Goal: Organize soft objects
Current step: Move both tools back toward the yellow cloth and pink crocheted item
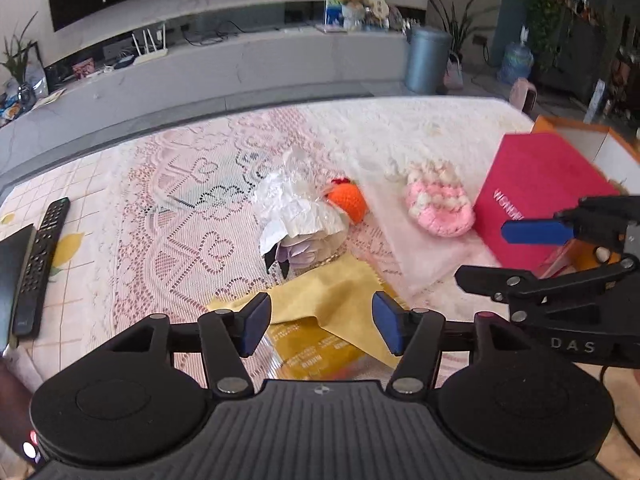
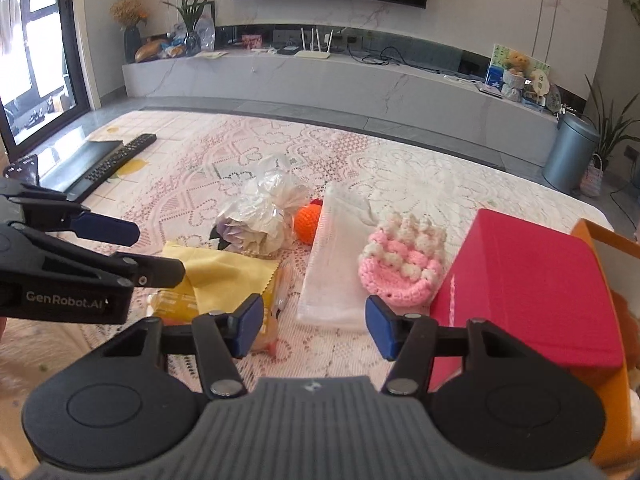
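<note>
1. Left gripper (image 1: 322, 326) and right gripper (image 2: 315, 326) hover wide apart, both empty.
2. On the lace tablecloth (image 2: 224, 160): one pink knit (image 2: 400, 258), one orange ball (image 2: 308, 222), one yellow cloth (image 2: 224, 274), one white cloth (image 2: 340, 264).
3. One red box (image 2: 532, 280) at right.

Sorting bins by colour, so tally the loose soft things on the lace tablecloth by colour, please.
Pink crochet piece: 1
Orange crochet ball: 1
Yellow cloth: 1
White folded cloth: 1
White wrapped flower bundle: 1
Total: 5
</note>
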Motion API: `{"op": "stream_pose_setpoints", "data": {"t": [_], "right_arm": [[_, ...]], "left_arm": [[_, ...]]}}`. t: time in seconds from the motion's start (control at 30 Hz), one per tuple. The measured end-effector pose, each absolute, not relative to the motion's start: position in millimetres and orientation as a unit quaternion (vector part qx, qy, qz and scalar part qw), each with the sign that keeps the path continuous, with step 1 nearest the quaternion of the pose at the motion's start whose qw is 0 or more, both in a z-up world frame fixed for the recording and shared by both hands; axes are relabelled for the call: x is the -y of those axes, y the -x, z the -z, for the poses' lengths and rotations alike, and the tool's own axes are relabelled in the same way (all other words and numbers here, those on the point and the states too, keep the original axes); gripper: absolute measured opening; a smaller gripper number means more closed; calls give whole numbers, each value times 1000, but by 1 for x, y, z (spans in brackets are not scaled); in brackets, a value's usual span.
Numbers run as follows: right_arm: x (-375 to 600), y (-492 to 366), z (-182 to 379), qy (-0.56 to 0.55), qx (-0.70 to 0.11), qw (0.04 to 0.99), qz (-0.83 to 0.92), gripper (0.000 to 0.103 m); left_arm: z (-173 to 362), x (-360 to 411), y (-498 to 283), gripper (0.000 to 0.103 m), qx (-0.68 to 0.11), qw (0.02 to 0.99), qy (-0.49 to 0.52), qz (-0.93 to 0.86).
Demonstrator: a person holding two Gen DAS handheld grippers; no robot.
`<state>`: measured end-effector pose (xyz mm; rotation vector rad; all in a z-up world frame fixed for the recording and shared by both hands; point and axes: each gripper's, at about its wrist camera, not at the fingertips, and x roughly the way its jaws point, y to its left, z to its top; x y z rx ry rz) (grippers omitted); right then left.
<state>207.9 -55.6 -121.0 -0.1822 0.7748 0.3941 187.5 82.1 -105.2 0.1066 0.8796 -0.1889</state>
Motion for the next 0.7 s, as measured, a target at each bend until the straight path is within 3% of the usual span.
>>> {"op": "stream_pose_setpoints", "data": {"t": [0.23, 0.5, 0.6, 0.63, 0.7], "right_arm": [[46, -237, 152, 95, -400, 890, -197, 48], [46, -258, 172, 80, -409, 887, -200, 51], [46, -261, 178, 73, -415, 884, -204, 56], [46, -262, 181, 73, -415, 884, -203, 56], [47, -263, 186, 70, -420, 883, -199, 56]], "left_arm": [[132, -89, -215, 69, -461, 880, -31, 112], [140, -87, -214, 66, -473, 872, -25, 122], [138, -90, -212, 40, -466, 877, -18, 118], [137, -93, -213, 25, -465, 878, -9, 115], [137, -98, -215, 16, -468, 877, 6, 107]]}}
